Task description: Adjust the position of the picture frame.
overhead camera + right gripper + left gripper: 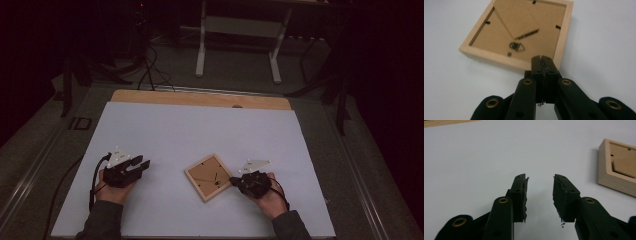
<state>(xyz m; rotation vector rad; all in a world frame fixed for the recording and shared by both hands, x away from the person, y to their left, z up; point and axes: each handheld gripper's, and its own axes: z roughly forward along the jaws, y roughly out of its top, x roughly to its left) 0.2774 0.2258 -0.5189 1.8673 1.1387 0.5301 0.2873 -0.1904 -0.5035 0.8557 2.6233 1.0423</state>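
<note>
Right gripper (234,181), jaws closed and empty, nudging frame (209,176) corner, perhaps touching. Left gripper (144,163) waiting, jaws half-open, empty. Next: careful push on counter (165,125).

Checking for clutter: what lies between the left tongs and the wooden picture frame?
Nothing: in the high view, bare white table sheet separates the left tongs from the picture frame; the left gripper view shows the same.

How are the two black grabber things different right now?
The left gripper has its jaws apart with nothing between them, while the right gripper has its jaws pressed together.
The left gripper sits well away from the wooden picture frame, over bare white table cover; the right gripper's tips are right at the frame's corner.
Both are black, each held in one hand, low over the table.
</note>
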